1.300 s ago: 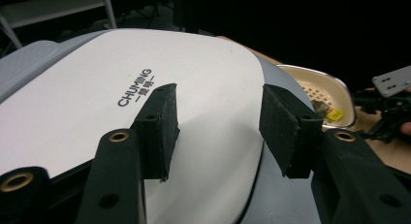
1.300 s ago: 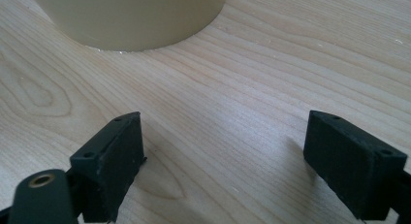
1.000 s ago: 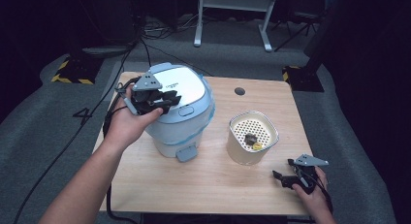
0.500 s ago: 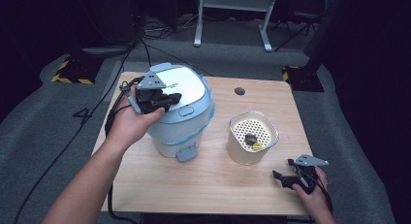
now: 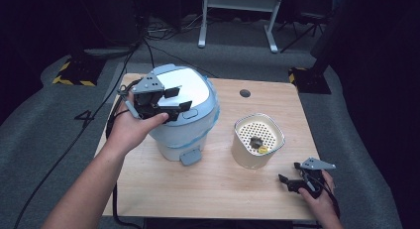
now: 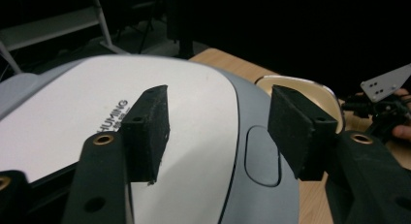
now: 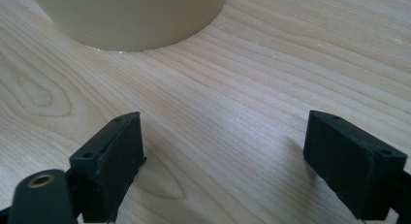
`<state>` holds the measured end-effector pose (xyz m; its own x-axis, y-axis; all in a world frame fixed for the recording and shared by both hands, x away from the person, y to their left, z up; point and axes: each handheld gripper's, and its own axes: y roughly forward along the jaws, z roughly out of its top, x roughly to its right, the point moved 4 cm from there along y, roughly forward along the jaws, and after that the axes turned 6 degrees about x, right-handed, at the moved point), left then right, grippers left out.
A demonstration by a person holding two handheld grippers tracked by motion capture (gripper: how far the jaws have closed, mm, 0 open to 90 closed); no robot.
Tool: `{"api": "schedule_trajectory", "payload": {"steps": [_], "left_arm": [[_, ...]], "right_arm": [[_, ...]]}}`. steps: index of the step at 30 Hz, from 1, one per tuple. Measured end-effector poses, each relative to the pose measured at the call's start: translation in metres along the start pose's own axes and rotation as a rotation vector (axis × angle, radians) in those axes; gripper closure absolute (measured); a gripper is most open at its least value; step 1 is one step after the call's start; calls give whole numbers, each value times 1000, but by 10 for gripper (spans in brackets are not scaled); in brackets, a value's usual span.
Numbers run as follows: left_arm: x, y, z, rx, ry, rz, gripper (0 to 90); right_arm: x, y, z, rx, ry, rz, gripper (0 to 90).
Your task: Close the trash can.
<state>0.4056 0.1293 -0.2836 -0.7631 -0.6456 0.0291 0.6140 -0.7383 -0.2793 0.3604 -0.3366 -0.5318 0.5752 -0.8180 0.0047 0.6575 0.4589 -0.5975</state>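
High view: left hand-held gripper, jaws just opened and empty, hovers over the rice cooker at centre left of the bench; right hand-held gripper, jaws apart, rests lower right.

Small dark and yellow bits on perforated insert of cream pot: too small to identify. Lettering on cooker lid cut short by left tongs. Cooker's left flank hidden behind hand. Cream pot's top cropped in right gripper view.
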Motion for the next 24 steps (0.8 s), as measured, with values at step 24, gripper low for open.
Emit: {"api": "schedule_trajectory", "payload": {"steps": [24], "left_arm": [[40,-49,-51,-14,60,-79,329]], "right_arm": [[0,7,5,-2,-5,0,135]]}}
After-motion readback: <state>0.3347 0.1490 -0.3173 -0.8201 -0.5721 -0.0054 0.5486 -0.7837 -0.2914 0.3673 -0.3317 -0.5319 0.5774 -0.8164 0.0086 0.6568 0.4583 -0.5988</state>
